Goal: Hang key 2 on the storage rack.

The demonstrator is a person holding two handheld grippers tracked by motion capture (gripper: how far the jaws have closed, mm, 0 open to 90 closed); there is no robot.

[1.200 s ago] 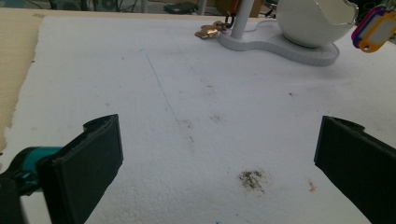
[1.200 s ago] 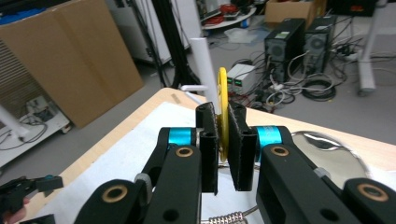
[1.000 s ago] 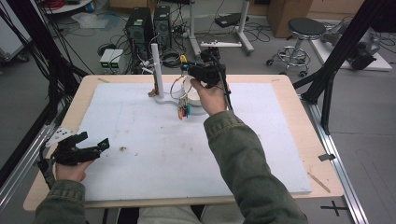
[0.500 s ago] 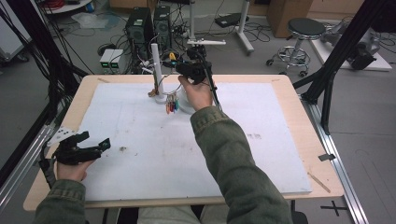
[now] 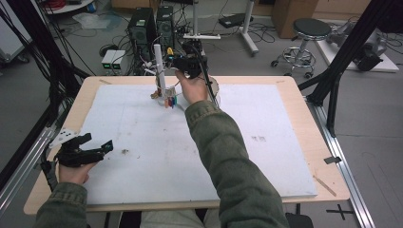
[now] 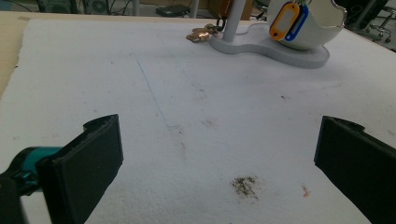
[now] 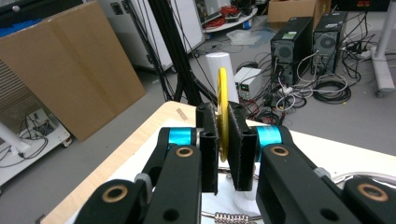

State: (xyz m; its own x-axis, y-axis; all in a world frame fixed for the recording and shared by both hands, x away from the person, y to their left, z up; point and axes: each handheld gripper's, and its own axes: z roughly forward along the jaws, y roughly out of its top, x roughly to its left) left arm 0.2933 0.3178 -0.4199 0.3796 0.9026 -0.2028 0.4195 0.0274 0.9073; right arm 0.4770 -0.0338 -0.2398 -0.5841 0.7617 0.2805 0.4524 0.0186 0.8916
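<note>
My right gripper [image 5: 177, 61] is at the far middle of the table, next to the upright white post [image 5: 159, 66] of a white stand. Its jaws are shut on a thin yellow tag [image 7: 222, 107], seen edge-on, with the post [image 7: 219, 70] just behind it. A bunch of coloured tags [image 5: 171, 100] hangs below that hand; they show as orange and blue tags [image 6: 285, 23] in front of the stand's white bowl [image 6: 322, 23]. A brass key [image 6: 201, 33] lies by the stand's base. My left gripper [image 5: 99, 141] rests open on the mat near the left edge, nothing between its fingers [image 6: 100, 149].
A white mat [image 5: 157, 156] covers most of the wooden table [image 5: 304, 123]. Black frame poles [image 5: 332, 71] stand at the right and left sides. Computer towers [image 5: 152, 23], cables and a stool [image 5: 309, 28] are on the floor beyond the far edge.
My right hand has moved left and a little farther away, toward the white post, with the hanging tags following it. The left gripper has stayed where it was.
</note>
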